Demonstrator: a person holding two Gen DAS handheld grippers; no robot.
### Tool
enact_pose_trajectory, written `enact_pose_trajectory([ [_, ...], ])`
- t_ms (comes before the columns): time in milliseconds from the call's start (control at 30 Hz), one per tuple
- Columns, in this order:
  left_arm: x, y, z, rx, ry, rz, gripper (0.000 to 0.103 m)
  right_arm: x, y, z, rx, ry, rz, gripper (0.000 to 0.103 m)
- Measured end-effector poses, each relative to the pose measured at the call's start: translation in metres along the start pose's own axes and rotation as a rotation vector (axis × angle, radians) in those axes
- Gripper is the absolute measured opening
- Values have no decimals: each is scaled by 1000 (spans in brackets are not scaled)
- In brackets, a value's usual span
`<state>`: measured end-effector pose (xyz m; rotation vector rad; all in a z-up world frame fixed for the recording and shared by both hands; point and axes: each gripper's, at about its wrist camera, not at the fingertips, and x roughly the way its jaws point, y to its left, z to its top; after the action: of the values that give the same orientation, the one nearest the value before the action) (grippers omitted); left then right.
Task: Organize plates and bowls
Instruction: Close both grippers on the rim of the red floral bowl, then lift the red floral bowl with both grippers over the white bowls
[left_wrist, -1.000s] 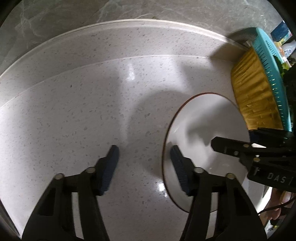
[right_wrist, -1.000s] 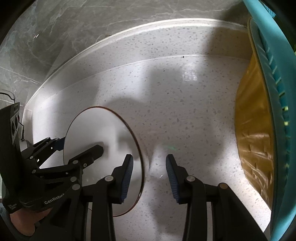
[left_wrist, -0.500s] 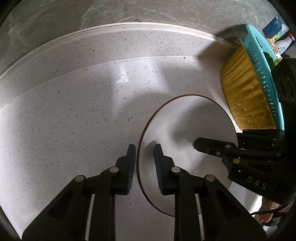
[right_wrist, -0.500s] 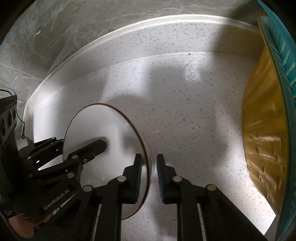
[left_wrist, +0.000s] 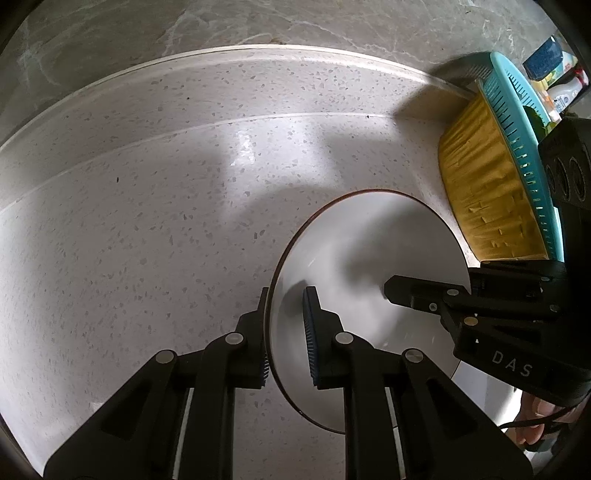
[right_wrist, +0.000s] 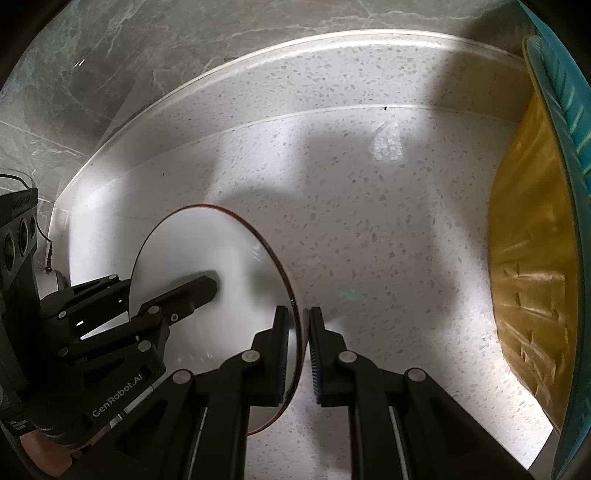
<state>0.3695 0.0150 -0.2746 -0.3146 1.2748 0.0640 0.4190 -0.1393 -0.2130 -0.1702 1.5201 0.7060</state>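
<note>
Left wrist: plate (left_wrist: 369, 251) rim seemingly between jaws.

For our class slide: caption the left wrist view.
Both tongs grip the white plate's rim on a speckled counter.

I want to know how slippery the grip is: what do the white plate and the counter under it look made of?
Plate: probably glazed ceramic, glossy white with a thin brown rim. Counter: looks like polished speckled stone or composite, with bright reflections.
</note>
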Motion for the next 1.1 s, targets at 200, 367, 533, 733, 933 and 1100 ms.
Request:
enact_pose_trajectory([
  [200, -5, 1, -1, -8, 6, -7, 13, 0, 4, 1, -2, 0, -3, 12],
  [367, -10, 0, -3, -10, 9, -8, 13, -2, 6, -1, 0, -5, -1, 12],
  [533, -15, -2, -6, -17, 14, -11, 13, -3, 7, -3, 8, -8, 5, 12],
  [733, -24, -6, -11, -21, 21, -19, 13, -10, 6, -4, 15, -8, 12, 12],
  [933, -42, -14, -18, -16, 8, -23, 13, -26, 9, -12, 14, -20, 24, 12],
  [1100, -61, -24, -32, -5, -5, -24, 13, -41, 16, -25, 6, -36, 29, 12],
])
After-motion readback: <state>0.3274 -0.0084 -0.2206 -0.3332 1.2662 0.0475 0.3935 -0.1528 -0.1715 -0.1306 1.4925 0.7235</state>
